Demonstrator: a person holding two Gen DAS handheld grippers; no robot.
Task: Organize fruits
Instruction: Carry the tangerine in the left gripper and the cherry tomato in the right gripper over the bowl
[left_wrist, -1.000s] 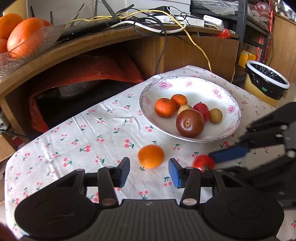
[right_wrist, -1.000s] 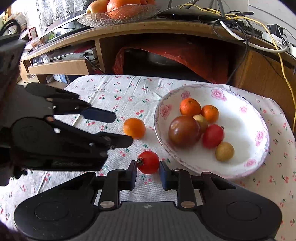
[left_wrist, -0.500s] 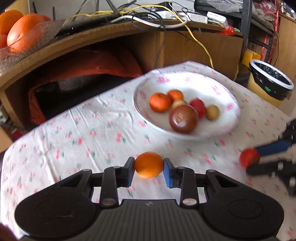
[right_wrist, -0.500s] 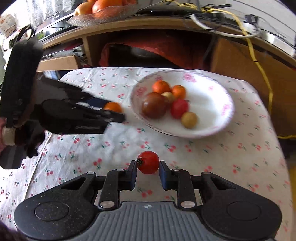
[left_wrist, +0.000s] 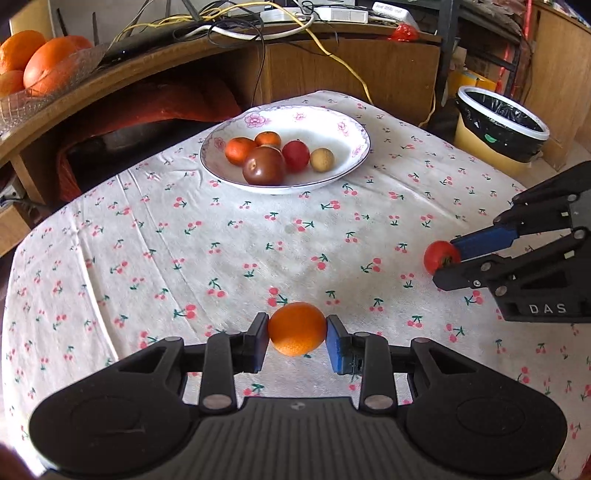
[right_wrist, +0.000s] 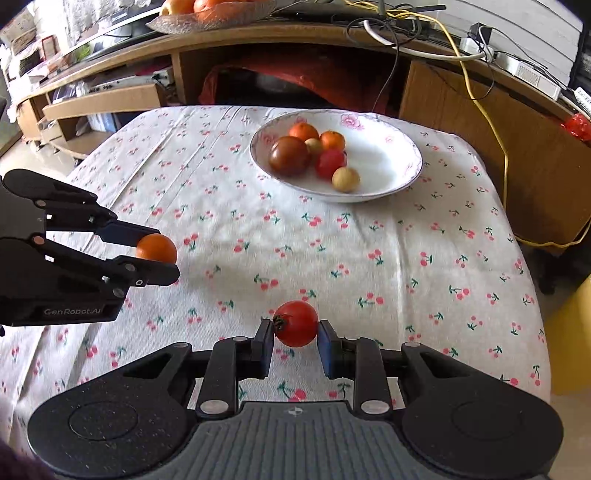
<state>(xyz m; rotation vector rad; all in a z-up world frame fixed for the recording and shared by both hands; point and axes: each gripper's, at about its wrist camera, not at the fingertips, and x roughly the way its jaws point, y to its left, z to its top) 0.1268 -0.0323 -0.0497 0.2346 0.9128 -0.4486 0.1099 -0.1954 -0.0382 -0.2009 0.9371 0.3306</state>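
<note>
My left gripper (left_wrist: 297, 338) is shut on a small orange tangerine (left_wrist: 297, 328) and holds it above the cherry-print tablecloth. It also shows in the right wrist view (right_wrist: 157, 248). My right gripper (right_wrist: 295, 338) is shut on a red tomato (right_wrist: 296, 324), which also shows in the left wrist view (left_wrist: 440, 256). A white flowered bowl (left_wrist: 347, 125) stands at the far side of the table and holds two tangerines, a dark tomato (left_wrist: 264, 170), a red tomato and small tan fruits. Both grippers are well short of the bowl (right_wrist: 391, 147).
A wooden shelf unit (left_wrist: 332, 62) with cables stands behind the table. A glass dish of oranges (left_wrist: 40, 70) sits on its top at the left. A yellow bin with a black liner (left_wrist: 498, 129) stands off the table's far right corner.
My left gripper closed on the tangerine and lifted it. Both grippers pulled back from the bowl with their fruit, and the bowl now looks farther away.
</note>
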